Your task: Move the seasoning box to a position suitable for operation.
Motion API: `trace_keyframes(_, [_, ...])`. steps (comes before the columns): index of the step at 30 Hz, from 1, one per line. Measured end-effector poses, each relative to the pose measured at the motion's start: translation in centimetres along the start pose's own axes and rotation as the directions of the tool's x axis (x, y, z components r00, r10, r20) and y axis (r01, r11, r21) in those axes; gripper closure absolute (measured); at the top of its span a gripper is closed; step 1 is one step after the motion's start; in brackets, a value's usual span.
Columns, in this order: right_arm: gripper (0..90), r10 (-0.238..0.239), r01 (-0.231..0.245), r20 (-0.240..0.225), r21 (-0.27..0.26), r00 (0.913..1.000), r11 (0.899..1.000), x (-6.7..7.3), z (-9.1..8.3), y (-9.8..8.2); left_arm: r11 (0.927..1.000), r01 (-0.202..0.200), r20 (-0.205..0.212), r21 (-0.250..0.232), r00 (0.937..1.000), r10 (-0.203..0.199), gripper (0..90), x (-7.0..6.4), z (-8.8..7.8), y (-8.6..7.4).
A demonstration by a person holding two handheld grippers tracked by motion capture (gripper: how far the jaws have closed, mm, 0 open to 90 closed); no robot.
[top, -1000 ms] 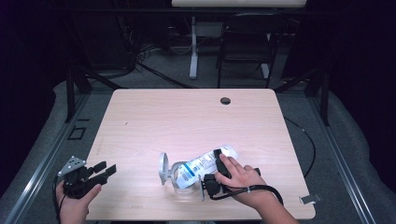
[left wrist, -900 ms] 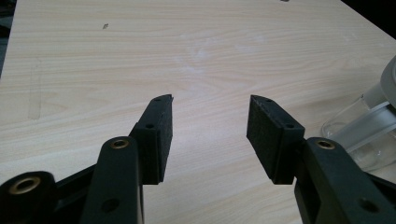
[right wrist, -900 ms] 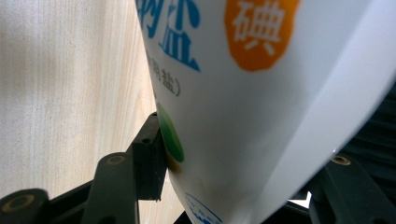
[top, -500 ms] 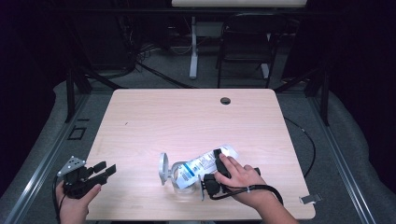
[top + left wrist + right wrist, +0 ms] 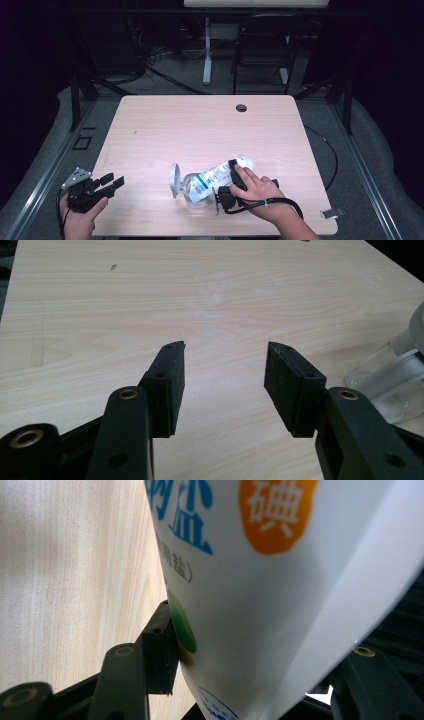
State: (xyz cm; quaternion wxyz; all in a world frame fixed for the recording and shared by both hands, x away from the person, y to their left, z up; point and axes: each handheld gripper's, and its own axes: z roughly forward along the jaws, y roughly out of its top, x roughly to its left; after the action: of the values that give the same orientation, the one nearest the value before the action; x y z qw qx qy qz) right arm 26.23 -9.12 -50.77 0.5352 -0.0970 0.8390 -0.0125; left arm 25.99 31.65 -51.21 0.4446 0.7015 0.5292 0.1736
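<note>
Dark room; grey floor (image 5: 360, 150); chair (image 5: 262, 50) behind wooden table (image 5: 200, 125).

Table (image 5: 200, 125): hole (image 5: 241, 107) near far edge, right of centre. Jar (image 5: 182, 184) on its side at near centre, mouth pointing left. Bag (image 5: 220, 174) lies with its left end in the jar, the rest running right and away. Right gripper (image 5: 231, 182) on the bag, just right of the jar. Left gripper (image 5: 102, 184) at the near-left corner, well apart from the jar. Chair (image 5: 262, 50) behind the table.

Two black jaws of the left gripper (image 5: 224, 382) standing apart over the wooden table (image 5: 150, 300), nothing between; a clear jar (image 5: 395, 375) at 3 o'clock.
</note>
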Motion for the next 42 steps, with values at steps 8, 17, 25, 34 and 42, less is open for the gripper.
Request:
trace_keyframes(8, [45.3,-0.007,0.007,0.002,0.006,1.0000,1.000,-0.06,-0.02,-0.07,1.0000,0.001,-0.001,0.002,1.0000,-0.001,50.9,0.04,0.05,-0.04])
trace_keyframes(17, [45.4,-0.012,0.012,0.002,0.003,0.9999,1.000,-0.09,-0.09,-0.10,1.0000,0.004,-0.001,0.008,1.0000,-0.004,50.9,0.11,0.07,-0.07])
trace_keyframes(25, [45.6,-0.020,0.020,0.005,0.004,0.9998,1.000,-0.14,-0.14,-0.09,1.0000,0.003,-0.001,0.008,1.0000,-0.003,50.9,0.08,0.07,-0.07])
trace_keyframes(34, [45.8,-0.025,0.025,0.008,0.003,0.9997,1.000,-0.24,-0.19,-0.07,1.0000,0.004,0.000,0.007,1.0000,-0.004,50.9,0.09,0.03,-0.05])
trace_keyframes(42, [46.0,-0.038,0.038,0.008,0.023,0.9992,0.999,-0.41,-0.35,-0.02,1.0000,0.004,-0.003,0.004,1.0000,-0.004,50.9,0.16,0.05,-0.09])
